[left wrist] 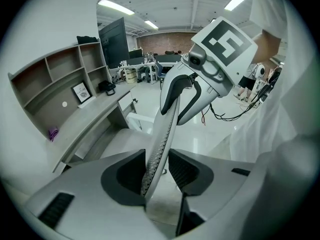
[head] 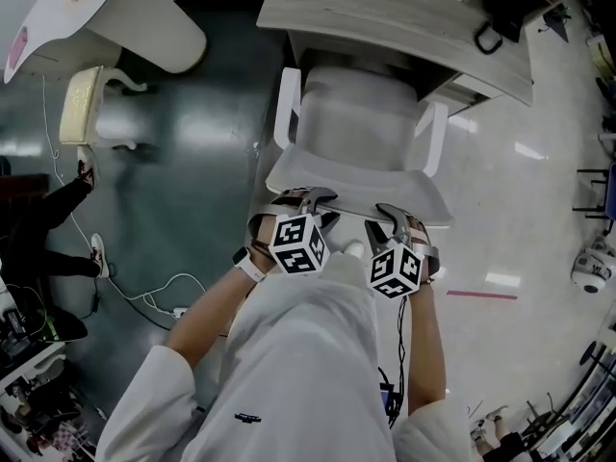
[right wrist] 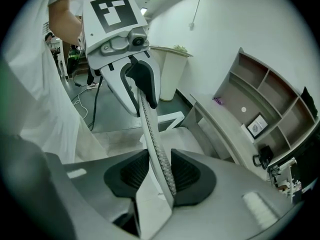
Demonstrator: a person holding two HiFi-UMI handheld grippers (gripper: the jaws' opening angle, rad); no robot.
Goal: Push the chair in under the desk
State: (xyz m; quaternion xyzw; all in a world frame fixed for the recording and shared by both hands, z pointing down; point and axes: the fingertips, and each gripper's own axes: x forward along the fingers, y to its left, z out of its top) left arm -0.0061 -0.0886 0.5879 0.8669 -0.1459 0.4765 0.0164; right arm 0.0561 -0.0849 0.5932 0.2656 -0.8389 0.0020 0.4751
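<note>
head view: chair [head: 361,128] front edge tucked under the desk [head: 385,17], left gripper [head: 313,200] and right gripper [head: 390,215] both on top of its backrest [head: 435,203] | left gripper view: jaws pinching the backrest edge | right gripper view: same deal, backrest edge clamped between the pads

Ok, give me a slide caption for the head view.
Left tongs and right tongs grip the white mesh chair backrest, seat partly under the grey wooden desk.

wear: white long-sleeved coat [head: 289,373] | left wrist: white watch [head: 248,263] | left gripper [head: 310,200], right gripper [head: 393,218]: black-and-white marker cubes | black cable [head: 399,354]
</note>
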